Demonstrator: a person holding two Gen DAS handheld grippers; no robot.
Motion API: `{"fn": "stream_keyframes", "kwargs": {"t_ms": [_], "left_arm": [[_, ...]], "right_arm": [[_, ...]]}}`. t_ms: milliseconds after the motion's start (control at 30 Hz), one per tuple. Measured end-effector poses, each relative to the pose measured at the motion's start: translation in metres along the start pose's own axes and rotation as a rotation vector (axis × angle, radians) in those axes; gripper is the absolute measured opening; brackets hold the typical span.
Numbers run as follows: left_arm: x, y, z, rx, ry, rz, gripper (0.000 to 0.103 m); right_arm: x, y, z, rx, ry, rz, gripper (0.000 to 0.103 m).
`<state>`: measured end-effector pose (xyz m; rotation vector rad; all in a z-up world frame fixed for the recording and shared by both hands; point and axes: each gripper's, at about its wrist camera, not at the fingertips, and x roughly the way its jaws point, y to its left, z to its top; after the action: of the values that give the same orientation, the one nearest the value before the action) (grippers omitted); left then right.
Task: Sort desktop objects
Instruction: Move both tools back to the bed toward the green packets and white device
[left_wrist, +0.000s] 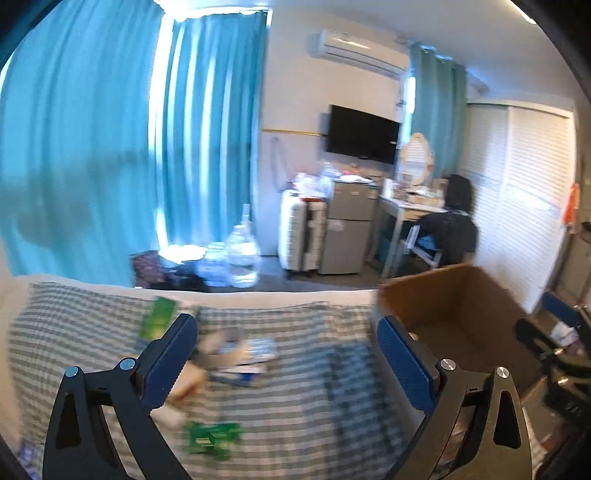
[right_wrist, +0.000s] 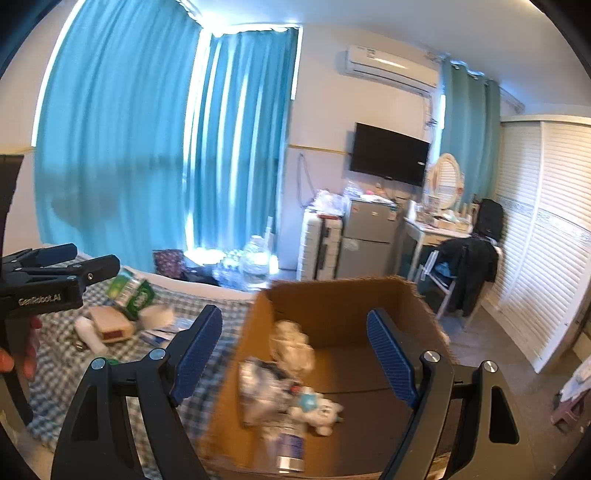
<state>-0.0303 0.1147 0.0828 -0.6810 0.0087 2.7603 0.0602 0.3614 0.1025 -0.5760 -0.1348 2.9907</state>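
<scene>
A grey checked cloth (left_wrist: 295, 398) covers the bed, with blurred small items on it: a green packet (left_wrist: 159, 317), a second green packet (left_wrist: 212, 439) and blue-and-white packets (left_wrist: 245, 356). My left gripper (left_wrist: 286, 332) hangs open above them, holding nothing. An open cardboard box (right_wrist: 332, 299) stands at the cloth's right edge. My right gripper (right_wrist: 295, 325) is open over it, empty. Inside lie a white plush toy (right_wrist: 319, 410), a small bottle (right_wrist: 290, 450) and crumpled white wrapping (right_wrist: 291, 343). The right wrist view also shows the left gripper (right_wrist: 92, 260), a green carton (right_wrist: 131, 291) and a beige box (right_wrist: 110, 325).
Large water bottles (left_wrist: 242, 254) stand on the floor beyond the bed. A white suitcase (left_wrist: 295, 236), a small fridge (left_wrist: 349, 229), a desk (right_wrist: 436, 230) and a chair with a black jacket (right_wrist: 469, 266) line the far wall. A white wardrobe (right_wrist: 546, 240) stands to the right.
</scene>
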Motion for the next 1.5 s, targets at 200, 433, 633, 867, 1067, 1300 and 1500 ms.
{"fn": "stream_keyframes", "kwargs": {"t_ms": [200, 433, 633, 867, 1067, 1300, 1500], "left_arm": [[-0.02, 0.081, -0.021, -0.02, 0.009, 0.135, 0.103], [-0.005, 0.157, -0.074, -0.132, 0.081, 0.223, 0.103], [0.034, 0.185, -0.123, -0.215, 0.16, 0.225, 0.103], [0.07, 0.202, -0.146, -0.26, 0.203, 0.246, 0.103], [0.092, 0.21, -0.152, -0.309, 0.237, 0.236, 0.103], [0.106, 0.198, -0.152, -0.275, 0.249, 0.249, 0.103], [0.118, 0.181, -0.157, -0.234, 0.234, 0.258, 0.103]], "right_arm": [[0.002, 0.047, 0.006, 0.031, -0.007, 0.114, 0.091], [0.021, 0.114, -0.006, -0.012, 0.0, 0.241, 0.093], [0.047, 0.167, -0.041, -0.08, 0.029, 0.336, 0.093], [0.114, 0.221, -0.106, -0.157, 0.182, 0.41, 0.093], [0.162, 0.255, -0.137, -0.227, 0.271, 0.415, 0.093], [0.193, 0.27, -0.144, -0.212, 0.335, 0.442, 0.081], [0.187, 0.259, -0.15, -0.244, 0.351, 0.412, 0.061]]}}
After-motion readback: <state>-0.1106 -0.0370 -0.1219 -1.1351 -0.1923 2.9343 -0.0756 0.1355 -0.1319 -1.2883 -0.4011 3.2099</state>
